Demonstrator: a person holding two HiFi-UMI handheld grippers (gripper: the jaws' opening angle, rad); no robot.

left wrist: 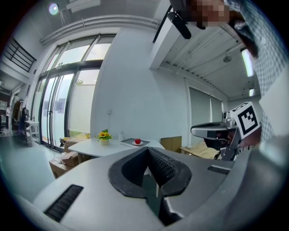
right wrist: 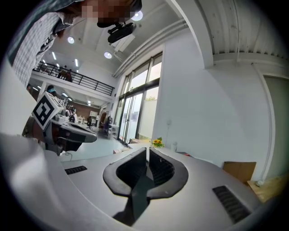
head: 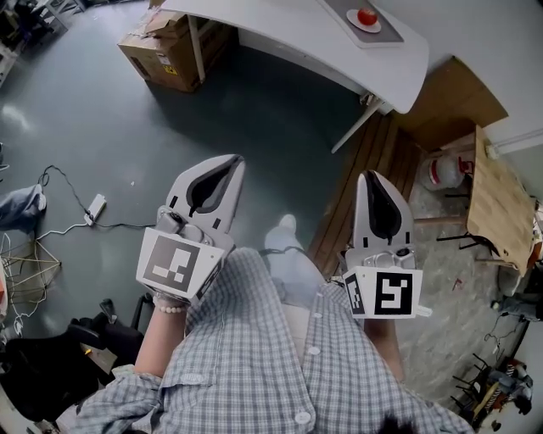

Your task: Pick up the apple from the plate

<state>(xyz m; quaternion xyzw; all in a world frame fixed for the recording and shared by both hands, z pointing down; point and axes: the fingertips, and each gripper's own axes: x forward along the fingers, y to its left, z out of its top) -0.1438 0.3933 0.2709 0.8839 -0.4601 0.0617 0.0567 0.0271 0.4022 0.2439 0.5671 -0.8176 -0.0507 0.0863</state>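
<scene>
A red apple (head: 366, 15) sits on a small white plate (head: 357, 25) on a grey tray, on the white table (head: 314, 42) at the far top of the head view. Both grippers are held low, near the person's body and far from the table. My left gripper (head: 235, 161) is shut and empty, and so is my right gripper (head: 371, 175). In the left gripper view the apple (left wrist: 137, 141) is small and distant, above the closed tips of the left gripper (left wrist: 147, 149). The right gripper view shows the right gripper (right wrist: 147, 148) with its jaws together; the apple is not visible there.
A sunflower pot (left wrist: 104, 135) stands on the table left of the apple. A cardboard box (head: 167, 47) lies under the table's left end. Wooden boards (head: 365, 186) and a red-and-white canister (head: 441, 171) are on the right; cables (head: 93, 208) run over the grey floor on the left.
</scene>
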